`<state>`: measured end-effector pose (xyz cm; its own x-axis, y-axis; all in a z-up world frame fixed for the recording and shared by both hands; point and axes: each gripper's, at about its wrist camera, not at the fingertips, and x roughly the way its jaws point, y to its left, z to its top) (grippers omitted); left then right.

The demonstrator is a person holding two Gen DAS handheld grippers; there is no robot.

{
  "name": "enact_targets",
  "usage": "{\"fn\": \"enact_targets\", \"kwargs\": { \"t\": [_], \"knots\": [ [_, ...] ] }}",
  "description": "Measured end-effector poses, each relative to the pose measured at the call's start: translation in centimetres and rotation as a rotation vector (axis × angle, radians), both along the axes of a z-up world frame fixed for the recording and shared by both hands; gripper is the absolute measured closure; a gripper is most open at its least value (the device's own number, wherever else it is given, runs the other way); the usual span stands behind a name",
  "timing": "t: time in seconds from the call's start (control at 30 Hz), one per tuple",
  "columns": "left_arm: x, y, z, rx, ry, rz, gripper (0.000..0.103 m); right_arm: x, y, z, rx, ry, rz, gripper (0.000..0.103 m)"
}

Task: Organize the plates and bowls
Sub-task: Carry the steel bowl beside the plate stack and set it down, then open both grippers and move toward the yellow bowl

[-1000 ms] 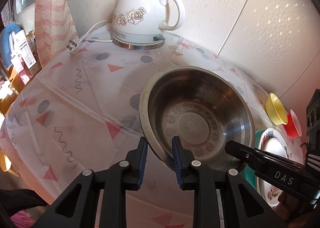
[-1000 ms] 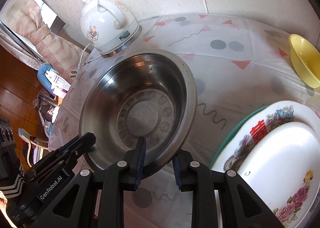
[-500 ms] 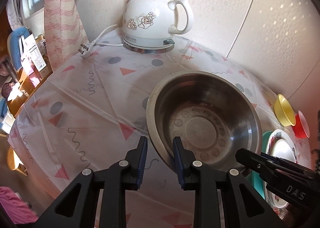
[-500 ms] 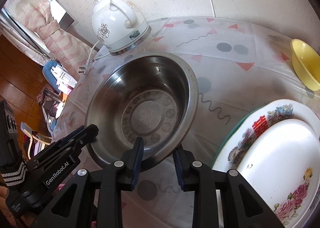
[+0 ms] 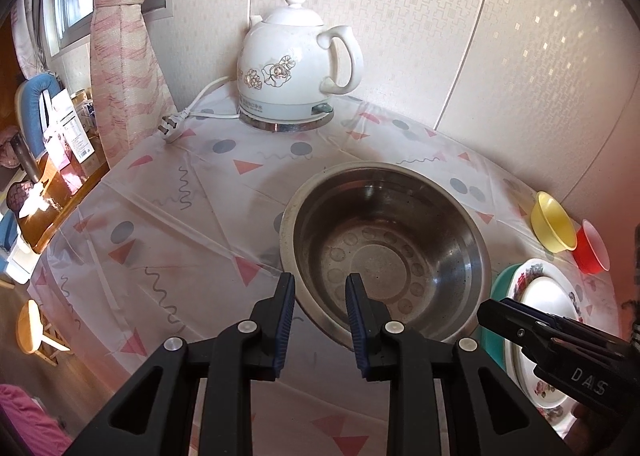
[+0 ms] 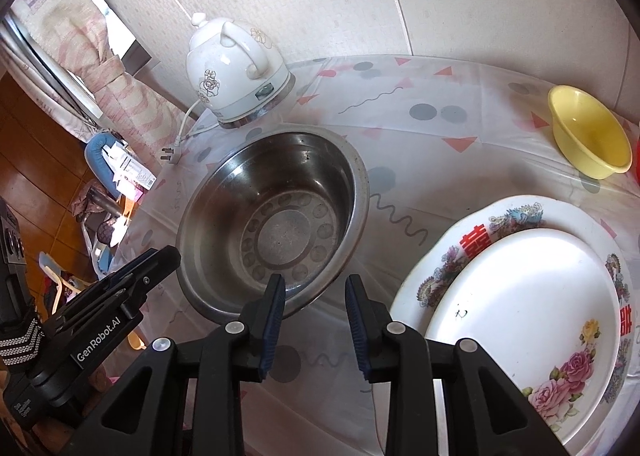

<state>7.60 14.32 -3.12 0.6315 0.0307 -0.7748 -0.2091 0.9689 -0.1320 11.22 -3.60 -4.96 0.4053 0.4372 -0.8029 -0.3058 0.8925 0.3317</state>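
Left wrist view: your left gripper (image 5: 320,284) now sits back from the steel bowl (image 5: 384,252), w/ the near rim showing in the gap between the jaws but no pad on it. 1 s ago the jaws straddled that rim much closer in; both hands have since drawn back and up a bit. Jaws part-open, holding nothing.

Right wrist view: same story. Your right gripper (image 6: 314,284) is part-open and empty, bowl rim (image 6: 296,308) just ahead of the left pad, bare cloth between the tips. Its gap has crept slightly wider over the last sec.

Read: bowl looks set down and let go, resting flat on the patterned tablecloth (image 5: 192,216), in front of the white kettle (image 5: 296,68). Probably the placement step is done and the next item is up.

Room & edges:
- Stacked plates (image 6: 520,296) lie right of the bowl, near but apart; green rim under them.
- Yellow bowl (image 6: 586,132) and red cup (image 5: 594,246) sit far right, by the wall.
- Table edge drops off left; kettle cord and plug (image 5: 170,128) lie near it.
- Open cloth left of the bowl gives you the most swing space.
- The 2 grippers are close together, so mind them crossing.
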Motion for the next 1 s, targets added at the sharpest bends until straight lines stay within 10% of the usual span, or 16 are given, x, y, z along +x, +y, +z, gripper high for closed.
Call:
{"fn": "enact_targets", "kwargs": {
  "t": [1.0],
  "knots": [
    [0.4, -12.9, 1.1, 0.062, -0.013, -0.344, 0.075, -1.8, -13.8, 2.0, -0.023, -0.084, -0.350, 0.069]
  ]
}}
